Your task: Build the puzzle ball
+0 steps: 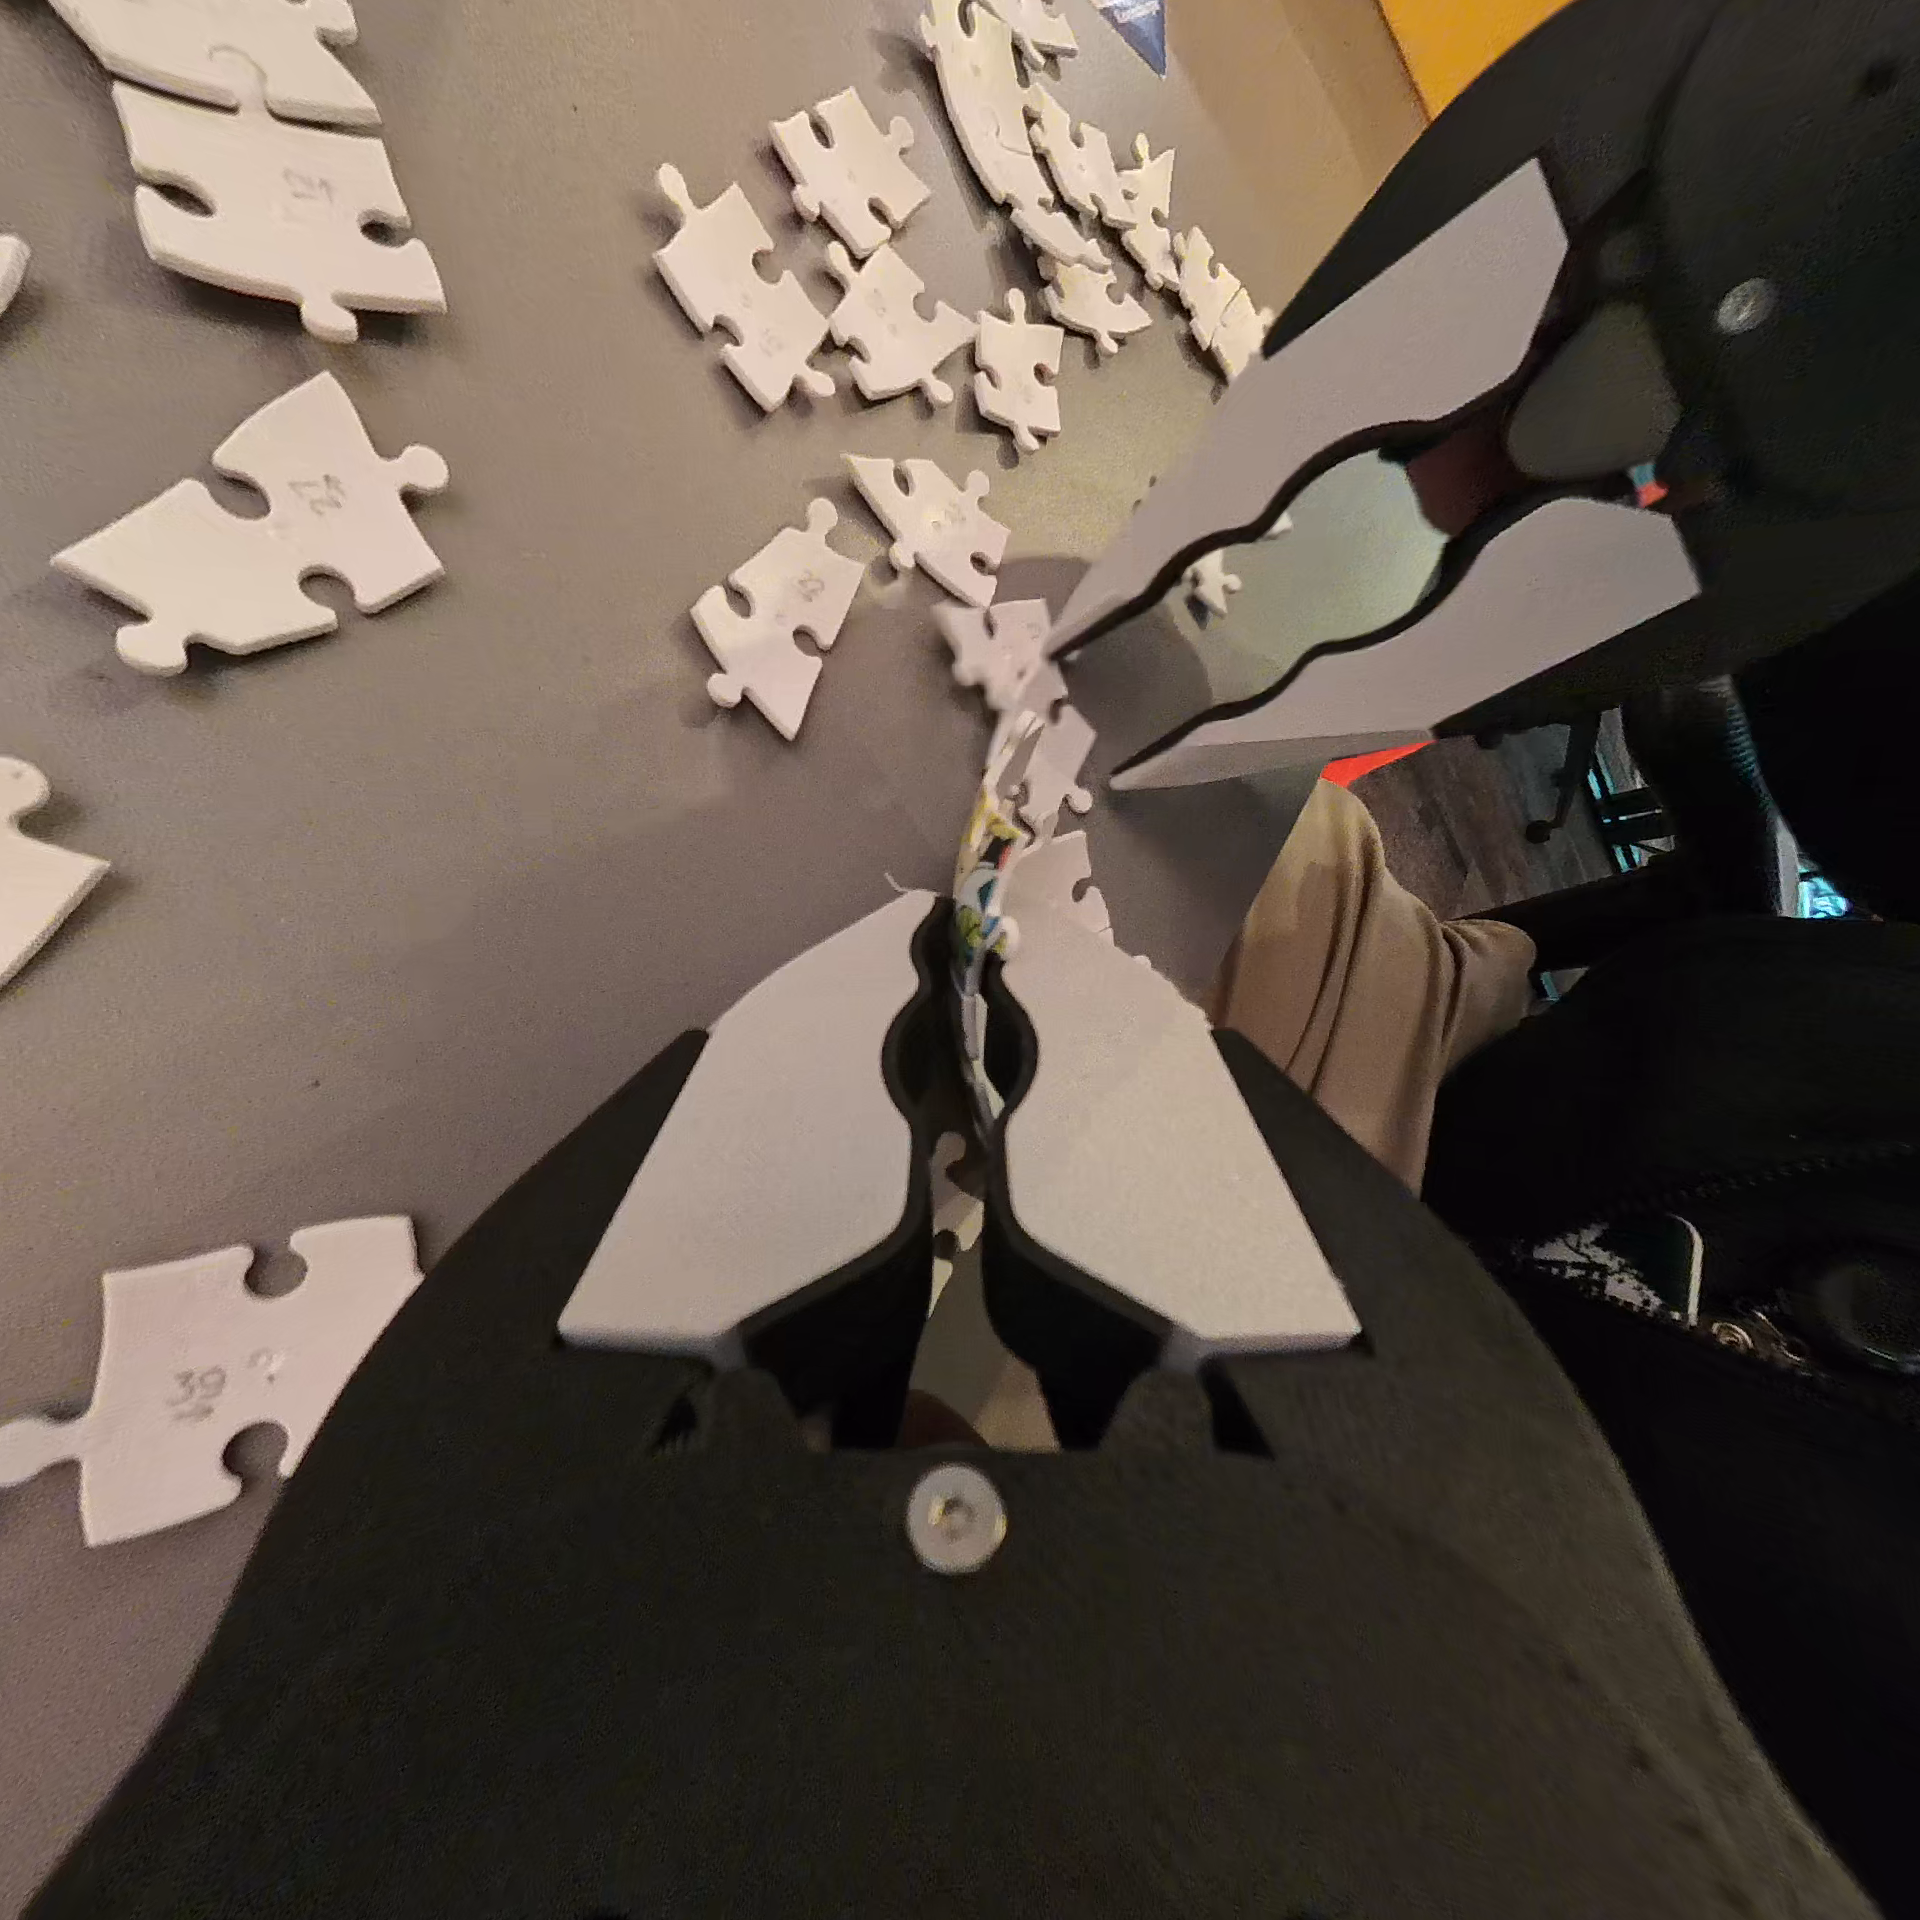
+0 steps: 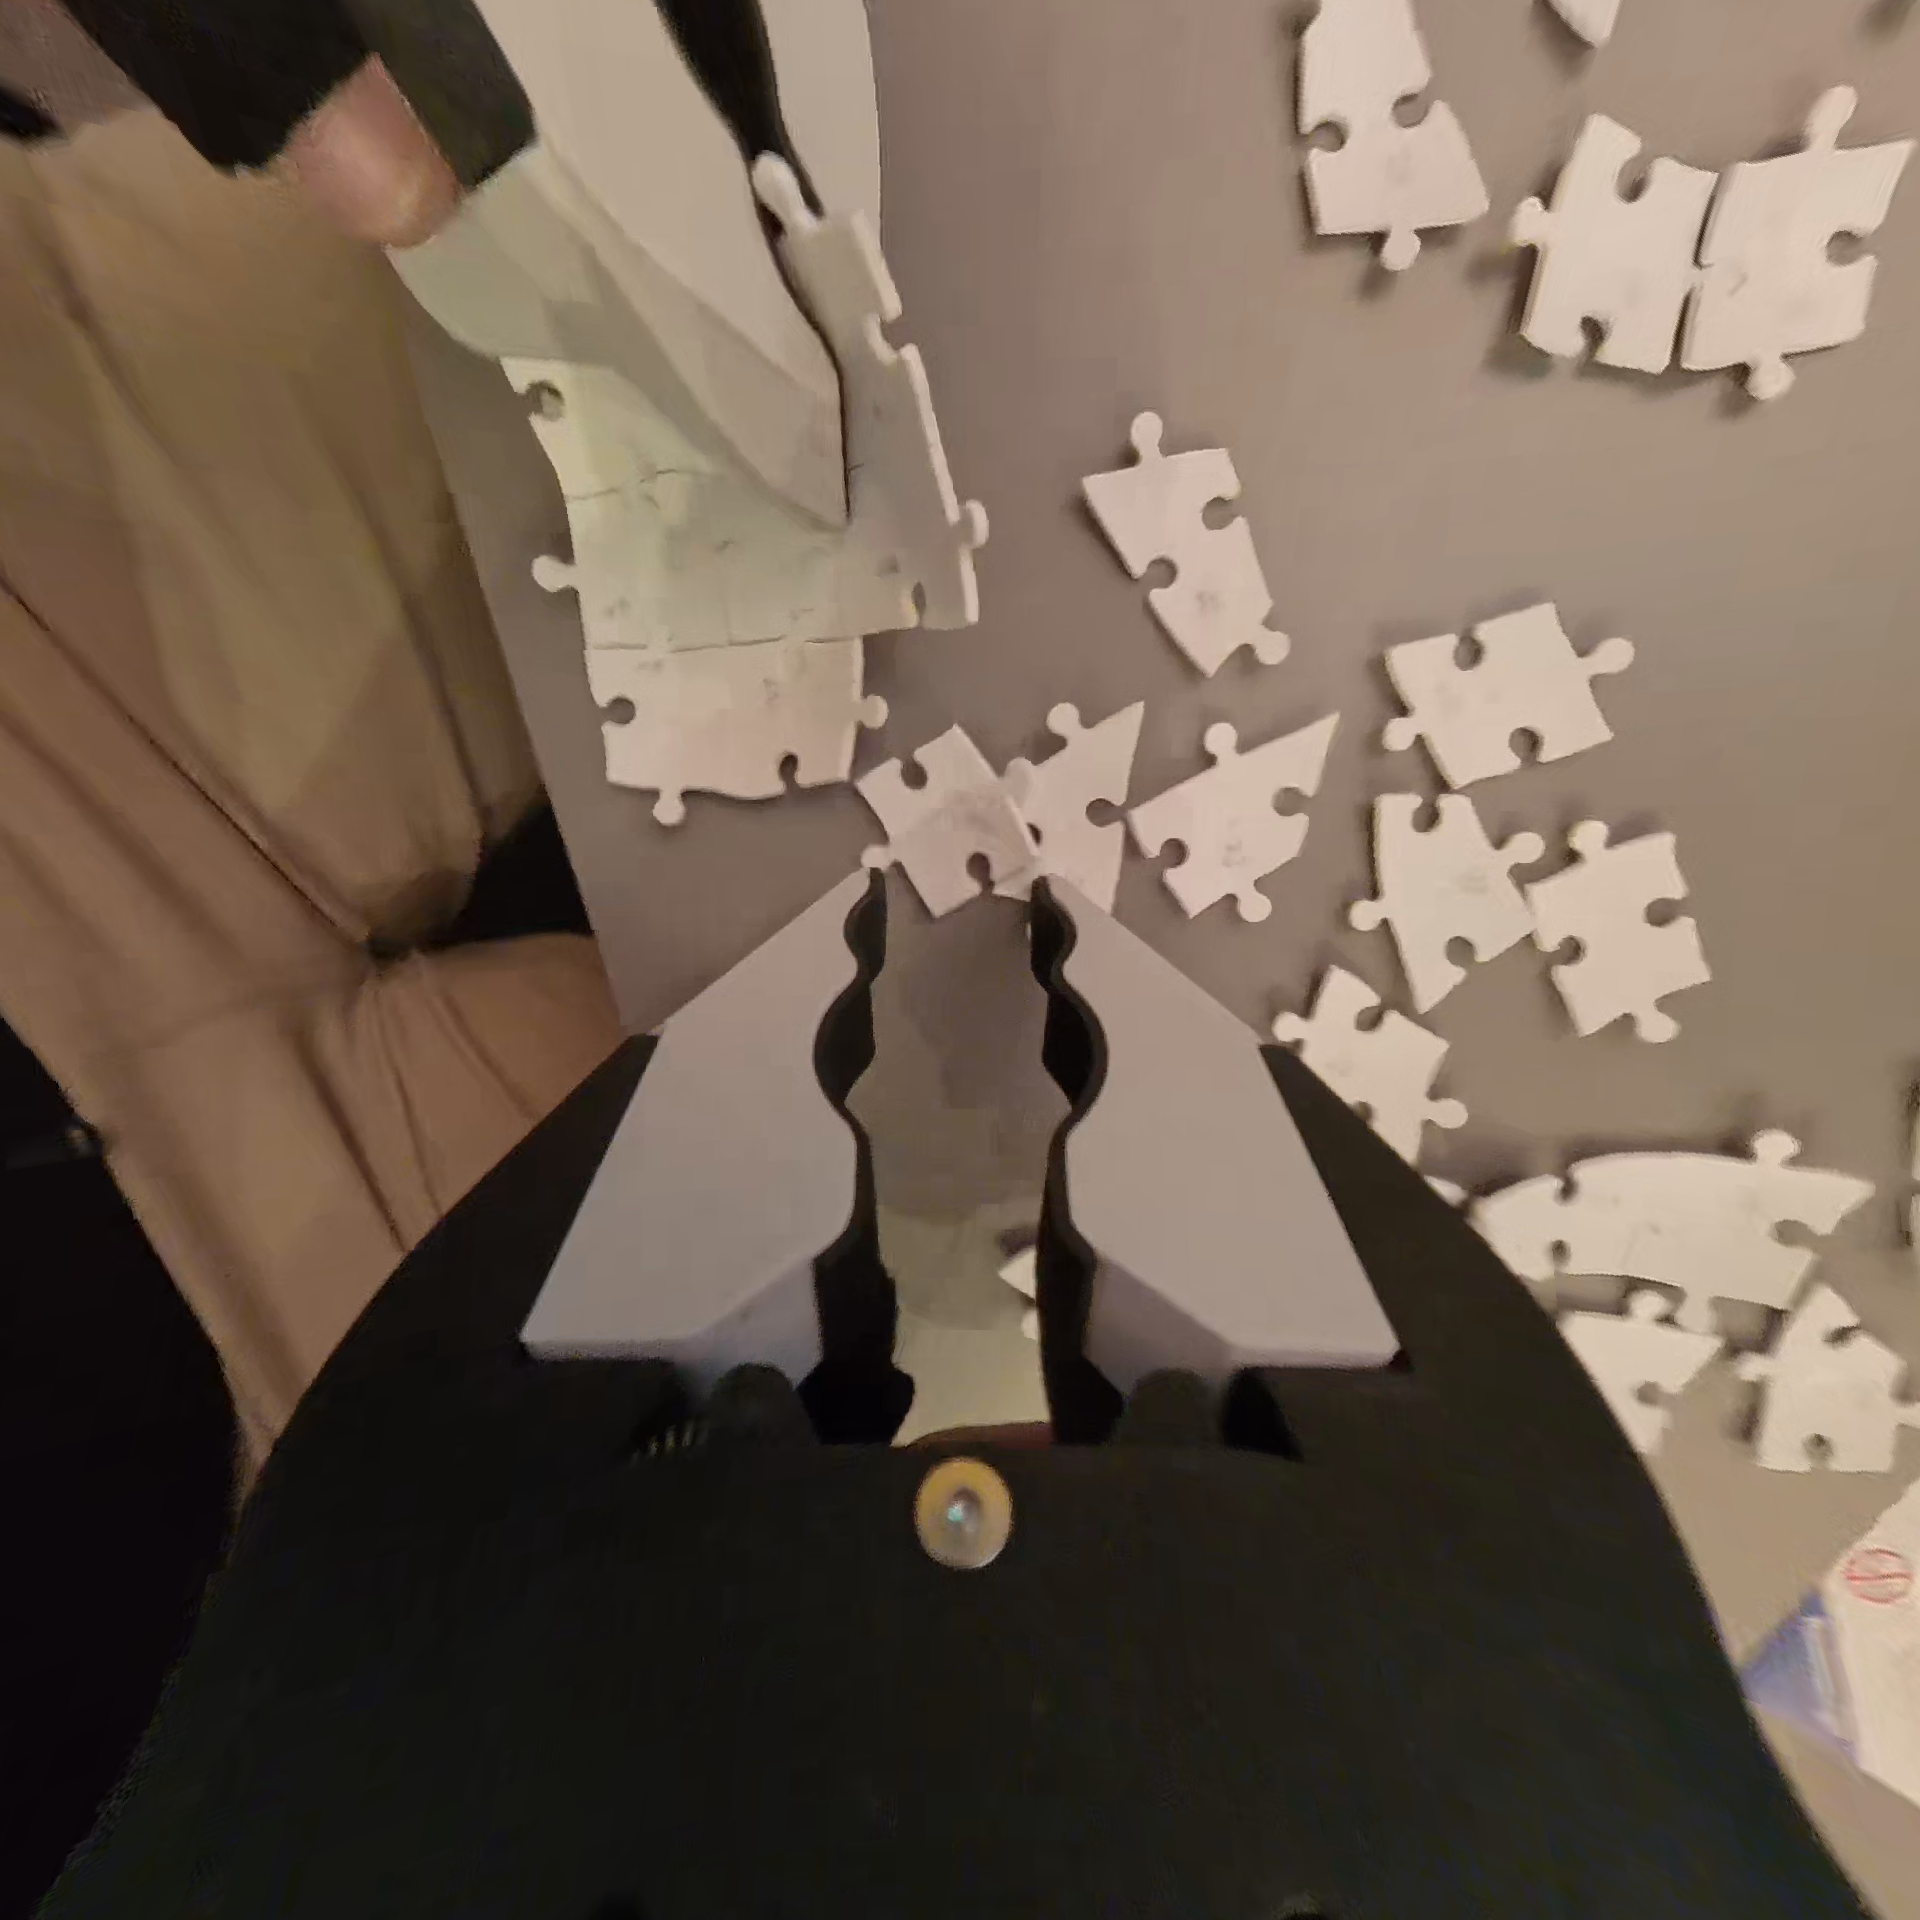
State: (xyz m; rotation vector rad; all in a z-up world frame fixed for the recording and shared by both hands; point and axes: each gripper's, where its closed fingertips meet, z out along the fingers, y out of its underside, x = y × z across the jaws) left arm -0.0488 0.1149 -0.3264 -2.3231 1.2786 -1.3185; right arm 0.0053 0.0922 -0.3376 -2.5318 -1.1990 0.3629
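Note:
My left gripper [image 1: 966, 920] is shut on an assembled curved puzzle section [image 1: 987, 862], seen edge-on with its printed side to the left. In the right wrist view the section [image 2: 727, 623] shows its white back, held up by the left gripper [image 2: 831, 488] at the table's near edge. My right gripper [image 2: 956, 883] is open. A single white piece [image 2: 951, 821] sits right at its fingertips; I cannot tell whether it is gripped. In the left wrist view the right gripper [image 1: 1081, 717] is open beside the section's far end, with that piece [image 1: 1003, 644] at its upper tip.
Several loose white pieces [image 1: 810, 613] [image 2: 1231, 821] lie face down on the grey table [image 1: 520, 831] [image 2: 1039, 260]. Joined curved strips lie farther off [image 1: 997, 125] [image 2: 1662, 1216]. A person's beige trousers [image 2: 208, 623] are beside the table edge. A paper [image 2: 1870, 1621] lies at the right. The grippers' ends are close to 7 cm from one another.

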